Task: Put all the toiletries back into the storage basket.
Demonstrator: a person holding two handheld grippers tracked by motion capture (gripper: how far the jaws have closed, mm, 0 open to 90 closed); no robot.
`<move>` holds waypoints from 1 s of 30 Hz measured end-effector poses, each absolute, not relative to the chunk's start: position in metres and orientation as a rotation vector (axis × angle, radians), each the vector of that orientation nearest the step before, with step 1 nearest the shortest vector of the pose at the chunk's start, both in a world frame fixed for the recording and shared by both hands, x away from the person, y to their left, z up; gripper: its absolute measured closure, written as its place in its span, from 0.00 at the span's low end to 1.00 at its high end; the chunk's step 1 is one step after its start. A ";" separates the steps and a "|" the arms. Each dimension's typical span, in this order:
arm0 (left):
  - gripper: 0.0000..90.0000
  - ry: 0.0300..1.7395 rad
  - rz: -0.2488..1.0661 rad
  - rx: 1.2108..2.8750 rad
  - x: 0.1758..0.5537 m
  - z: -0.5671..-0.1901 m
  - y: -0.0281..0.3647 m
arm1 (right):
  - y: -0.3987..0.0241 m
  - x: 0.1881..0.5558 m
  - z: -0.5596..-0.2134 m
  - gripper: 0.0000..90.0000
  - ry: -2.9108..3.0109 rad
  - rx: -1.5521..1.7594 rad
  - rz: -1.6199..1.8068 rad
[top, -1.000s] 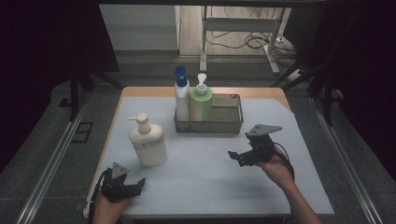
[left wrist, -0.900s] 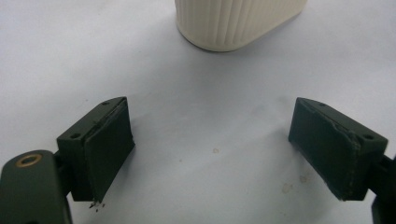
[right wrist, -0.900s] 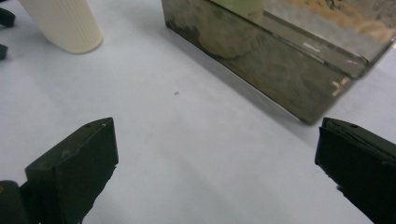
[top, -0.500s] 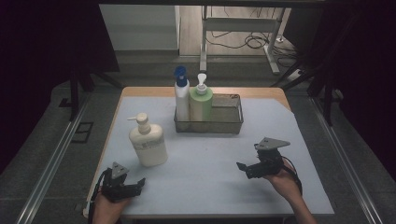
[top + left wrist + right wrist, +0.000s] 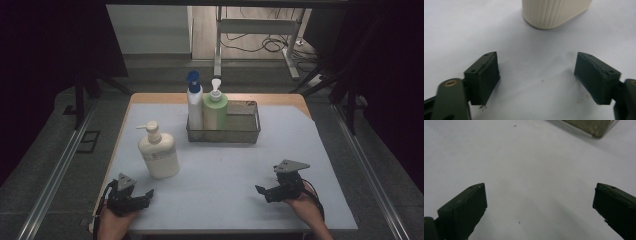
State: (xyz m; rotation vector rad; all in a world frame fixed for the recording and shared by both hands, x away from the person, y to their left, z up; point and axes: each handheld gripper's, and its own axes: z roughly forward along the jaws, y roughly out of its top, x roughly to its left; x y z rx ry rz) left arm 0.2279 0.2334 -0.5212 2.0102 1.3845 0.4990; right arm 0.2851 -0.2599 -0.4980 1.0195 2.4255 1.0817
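- my left gripper (image 5: 131,196) rests low at the near left corner of the table (image 5: 230,165), jaws wide apart with nothing between them, though they have just been closing a little.
- the cream pump bottle (image 5: 158,152) stands upright just ahead of it and slightly to its right; in the left gripper view its ribbed base (image 5: 554,12) sits beyond the open fingertips (image 5: 486,72), near but not touching.
- its long axis is vertical, pump spout pointing left, so i judge a level grab across the body is what the next move calls for.
- the wire basket (image 5: 223,125), with the blue-capped bottle (image 5: 194,102) and green bottle (image 5: 215,110) in its left end, lies further back at centre.
- my right gripper (image 5: 274,190) sits at the near right, well apart from the pump bottle, jaws spread wide and empty over bare table; the left hand is plainly nearer.
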 end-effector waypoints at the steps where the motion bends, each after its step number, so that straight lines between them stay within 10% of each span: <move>1: 0.25 1.382 0.496 2.006 0.228 -0.521 0.234 | -0.260 0.285 -0.501 0.00 2.433 1.019 1.083; 16: 0.49 1.350 0.491 1.966 0.235 -0.509 0.241 | -0.258 0.284 -0.522 0.00 2.470 1.033 1.011; 30: 0.94 1.296 0.485 1.991 0.255 -0.498 0.252 | -0.258 0.284 -0.523 0.00 2.473 1.025 0.998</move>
